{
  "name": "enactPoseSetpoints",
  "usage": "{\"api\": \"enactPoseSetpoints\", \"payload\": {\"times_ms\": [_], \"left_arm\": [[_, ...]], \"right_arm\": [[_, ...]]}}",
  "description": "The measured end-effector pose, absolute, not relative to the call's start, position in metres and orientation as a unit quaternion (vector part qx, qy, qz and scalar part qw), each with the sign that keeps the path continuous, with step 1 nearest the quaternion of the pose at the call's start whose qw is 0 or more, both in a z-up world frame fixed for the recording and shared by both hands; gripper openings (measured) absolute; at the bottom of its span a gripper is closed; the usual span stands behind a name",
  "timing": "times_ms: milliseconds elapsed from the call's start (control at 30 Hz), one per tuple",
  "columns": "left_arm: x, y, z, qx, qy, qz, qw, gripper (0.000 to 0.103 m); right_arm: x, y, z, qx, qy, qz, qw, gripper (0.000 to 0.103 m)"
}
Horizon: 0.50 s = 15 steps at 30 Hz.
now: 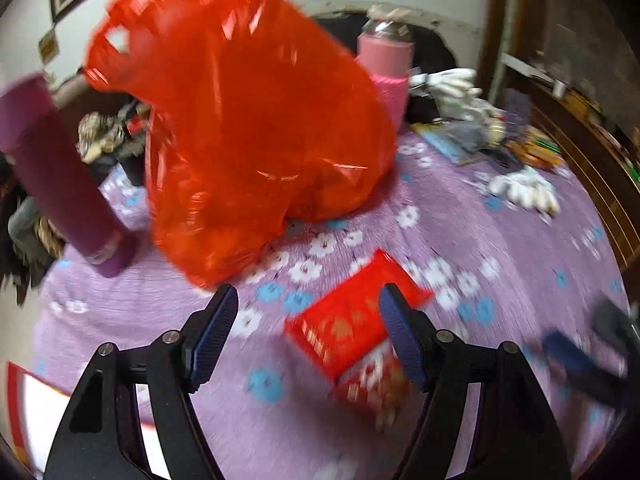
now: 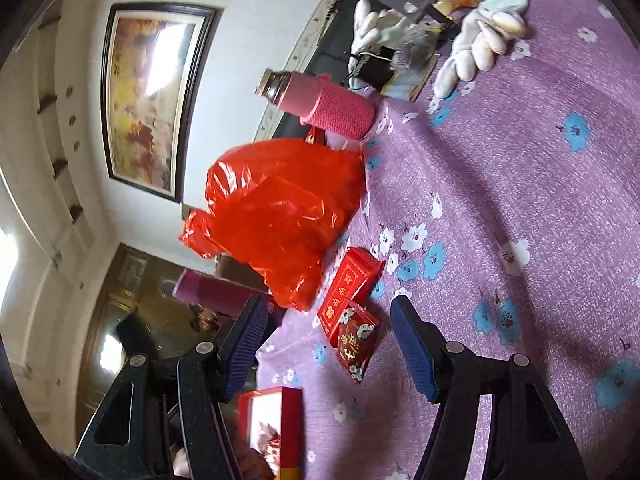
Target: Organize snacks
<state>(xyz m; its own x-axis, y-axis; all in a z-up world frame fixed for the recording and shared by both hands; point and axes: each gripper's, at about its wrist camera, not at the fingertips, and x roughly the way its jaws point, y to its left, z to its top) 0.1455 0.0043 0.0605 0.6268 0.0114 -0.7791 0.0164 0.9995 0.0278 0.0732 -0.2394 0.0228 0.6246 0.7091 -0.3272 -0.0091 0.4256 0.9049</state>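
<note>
Both the left hand-held gripper [image 1: 306,322] and right hand-held gripper [image 2: 330,332] gape empty; 2 red snack packs [image 2: 352,292] carry gold characters, unreadable.

Plain white wall [image 2: 236,56] behind everything, with a big dark-framed painting [image 2: 154,96] hanging on it that catches a bright glare. The table wears a purple cloth [image 2: 520,184] printed with white and blue flowers. Dark wood furniture [image 1: 592,152] runs along one side, and there's a glossy dark cabinet [image 2: 132,304] reflecting room light
</note>
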Motion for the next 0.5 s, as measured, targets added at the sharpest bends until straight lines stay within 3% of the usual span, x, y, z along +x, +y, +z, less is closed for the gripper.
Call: {"api": "enactPoseSetpoints", "payload": {"times_ms": [233,367,500], "left_arm": [[0.192,-0.012,0.023,-0.008,0.468,0.005,0.884,0.073],[0.177,-0.018,0.012,-0.035,0.477,-0.051,0.877,0.073],[0.147,-0.042,0.01,0.009,0.483,-0.103,0.869,0.074]], "right_arm": [[0.072,-0.246,0.022,0.499,0.356,0.234,0.755,0.066],[0.076,-0.239,0.017,0.499,0.37,0.241,0.746,0.066],[0.076,-0.234,0.019,0.489,0.376,0.243,0.749,0.066]]}}
